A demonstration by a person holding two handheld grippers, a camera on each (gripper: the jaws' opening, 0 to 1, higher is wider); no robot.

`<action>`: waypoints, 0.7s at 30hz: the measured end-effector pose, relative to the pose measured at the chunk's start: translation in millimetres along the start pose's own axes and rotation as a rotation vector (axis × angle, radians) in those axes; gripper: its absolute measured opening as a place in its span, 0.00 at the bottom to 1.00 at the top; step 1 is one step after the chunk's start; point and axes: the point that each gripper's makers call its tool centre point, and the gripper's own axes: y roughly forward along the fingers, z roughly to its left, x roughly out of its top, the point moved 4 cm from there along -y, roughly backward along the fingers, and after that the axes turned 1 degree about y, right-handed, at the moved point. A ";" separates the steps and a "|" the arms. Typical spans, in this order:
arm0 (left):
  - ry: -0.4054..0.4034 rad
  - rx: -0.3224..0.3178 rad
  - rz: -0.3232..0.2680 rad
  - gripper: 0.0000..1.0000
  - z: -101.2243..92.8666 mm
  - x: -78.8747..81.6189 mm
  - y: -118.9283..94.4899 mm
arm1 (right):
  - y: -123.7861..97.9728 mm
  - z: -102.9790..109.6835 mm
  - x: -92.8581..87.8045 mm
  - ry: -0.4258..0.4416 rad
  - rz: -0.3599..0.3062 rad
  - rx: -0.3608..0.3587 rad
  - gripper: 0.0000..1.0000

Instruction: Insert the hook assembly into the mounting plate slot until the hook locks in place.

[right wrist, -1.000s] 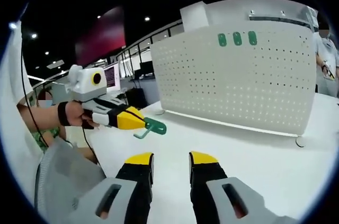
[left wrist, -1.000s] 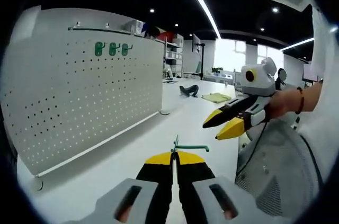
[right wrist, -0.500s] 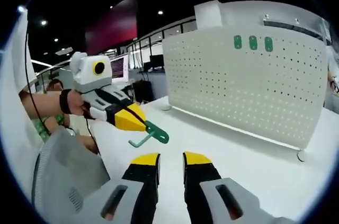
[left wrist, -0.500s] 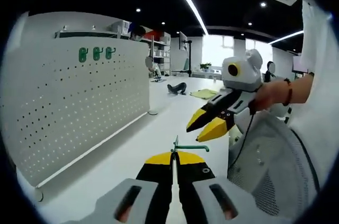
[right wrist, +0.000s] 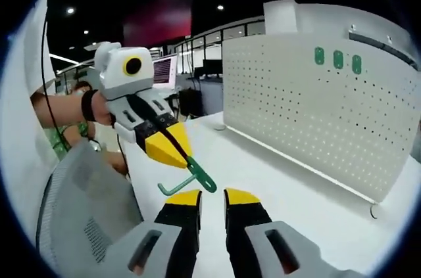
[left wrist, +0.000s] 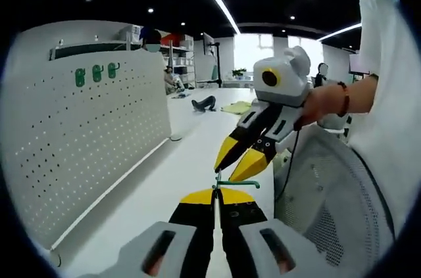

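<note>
Left gripper view: white perforated metal pegboard (left wrist: 85,146) upright at 9 o'clock on white table (left wrist: 177,179); three green plastic hook bases (left wrist: 96,73) along its top at 10 o'clock. Left gripper (left wrist: 216,194) at 6 o'clock, fingers closed on slim green metal hook (left wrist: 235,183). Right gripper (left wrist: 238,161) just above hook, fingers narrowly parted, touching nothing.

Right gripper view: left gripper (right wrist: 184,158) at 9 o'clock grips hook (right wrist: 191,179); right gripper (right wrist: 212,196) at 6 o'clock just beneath it; pegboard (right wrist: 316,120) at 2 o'clock.
</note>
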 end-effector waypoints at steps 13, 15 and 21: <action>0.078 -0.091 0.047 0.02 -14.8 -2.2 3.3 | 3.3 14.4 -6.5 -0.071 0.056 0.101 0.07; 0.093 -0.104 0.054 0.02 -17.4 -2.5 3.9 | 3.4 16.1 -9.0 -0.087 0.076 0.112 0.06; 0.107 -0.134 0.064 0.02 -20.6 -3.7 4.6 | 1.8 19.3 -13.5 -0.107 0.091 0.129 0.05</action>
